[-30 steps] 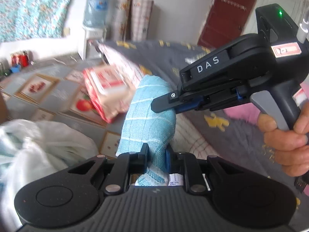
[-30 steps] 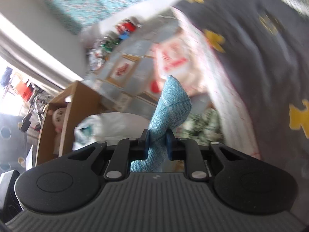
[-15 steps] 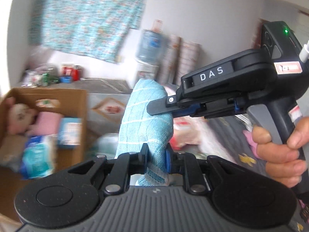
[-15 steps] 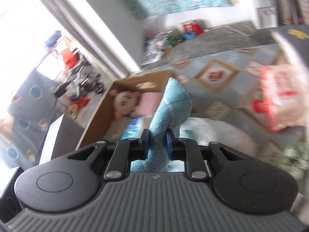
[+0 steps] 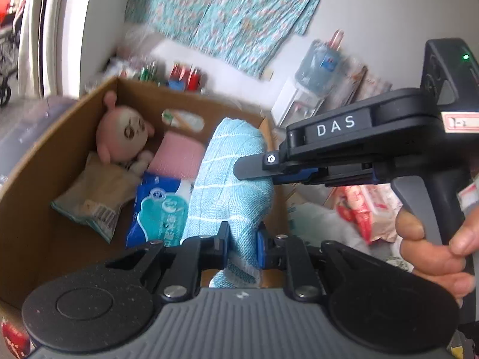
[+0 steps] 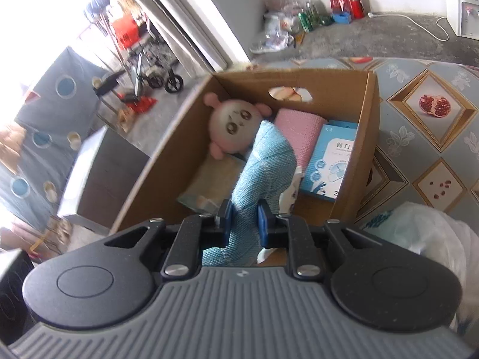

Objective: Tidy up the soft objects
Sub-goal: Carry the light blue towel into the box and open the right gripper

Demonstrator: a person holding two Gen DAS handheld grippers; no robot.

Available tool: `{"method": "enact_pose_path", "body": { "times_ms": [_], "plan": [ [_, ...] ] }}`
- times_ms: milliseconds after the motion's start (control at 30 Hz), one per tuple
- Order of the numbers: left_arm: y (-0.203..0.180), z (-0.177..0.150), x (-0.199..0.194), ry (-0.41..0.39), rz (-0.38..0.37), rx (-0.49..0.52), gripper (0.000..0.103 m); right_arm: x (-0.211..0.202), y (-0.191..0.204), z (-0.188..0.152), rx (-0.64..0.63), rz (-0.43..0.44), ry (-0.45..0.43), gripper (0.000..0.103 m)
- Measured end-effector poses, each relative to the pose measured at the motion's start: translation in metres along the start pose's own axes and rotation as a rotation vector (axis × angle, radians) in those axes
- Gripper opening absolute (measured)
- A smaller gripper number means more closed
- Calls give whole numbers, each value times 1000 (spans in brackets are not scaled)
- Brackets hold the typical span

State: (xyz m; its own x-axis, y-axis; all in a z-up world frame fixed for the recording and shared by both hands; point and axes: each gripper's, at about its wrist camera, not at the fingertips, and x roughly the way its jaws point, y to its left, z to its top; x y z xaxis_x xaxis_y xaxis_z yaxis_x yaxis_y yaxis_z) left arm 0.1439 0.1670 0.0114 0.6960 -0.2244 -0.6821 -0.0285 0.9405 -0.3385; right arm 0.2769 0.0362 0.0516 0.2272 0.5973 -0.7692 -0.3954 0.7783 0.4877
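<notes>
Cardboard box (image 6: pixel 369 125) on fruit-print floor mat (image 6: pixel 431 137); floral curtain (image 5: pixel 233 15) behind.

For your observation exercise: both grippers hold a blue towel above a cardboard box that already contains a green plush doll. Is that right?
Not quite: the plush doll in the cardboard box is pink, as the right wrist view shows. Both the left gripper and right gripper do hold the blue towel above it.

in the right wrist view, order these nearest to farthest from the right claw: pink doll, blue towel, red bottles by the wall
1. blue towel, between the right claw pads.
2. pink doll, in the cardboard box, ahead and left.
3. red bottles, far back by the wall.
</notes>
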Motion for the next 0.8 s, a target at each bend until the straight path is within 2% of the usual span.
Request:
{"method": "enact_pose_path", "body": {
  "times_ms": [67, 200, 500, 600, 667, 800],
  "plan": [
    [6, 3, 18, 52, 12, -4, 18, 4, -9, -1, 4, -11, 4, 21],
    [18, 8, 51, 184, -6, -49, 18, -7, -31, -4, 16, 36, -32, 25],
    [27, 2, 98, 367, -78, -142, 18, -39, -67, -16, 61, 80, -74, 28],
    [33, 2, 103, 394, -82, -186, 22, -47, -75, -22, 75, 70, -84, 29],
    [35, 1, 102, 400, -70, -204, 30, -53, -81, -26, 90, 65, -91, 32],
    [36, 4, 90, 368, -66, -235, 41, -70, -90, -36, 119, 65, -113, 36]
  ]
}}
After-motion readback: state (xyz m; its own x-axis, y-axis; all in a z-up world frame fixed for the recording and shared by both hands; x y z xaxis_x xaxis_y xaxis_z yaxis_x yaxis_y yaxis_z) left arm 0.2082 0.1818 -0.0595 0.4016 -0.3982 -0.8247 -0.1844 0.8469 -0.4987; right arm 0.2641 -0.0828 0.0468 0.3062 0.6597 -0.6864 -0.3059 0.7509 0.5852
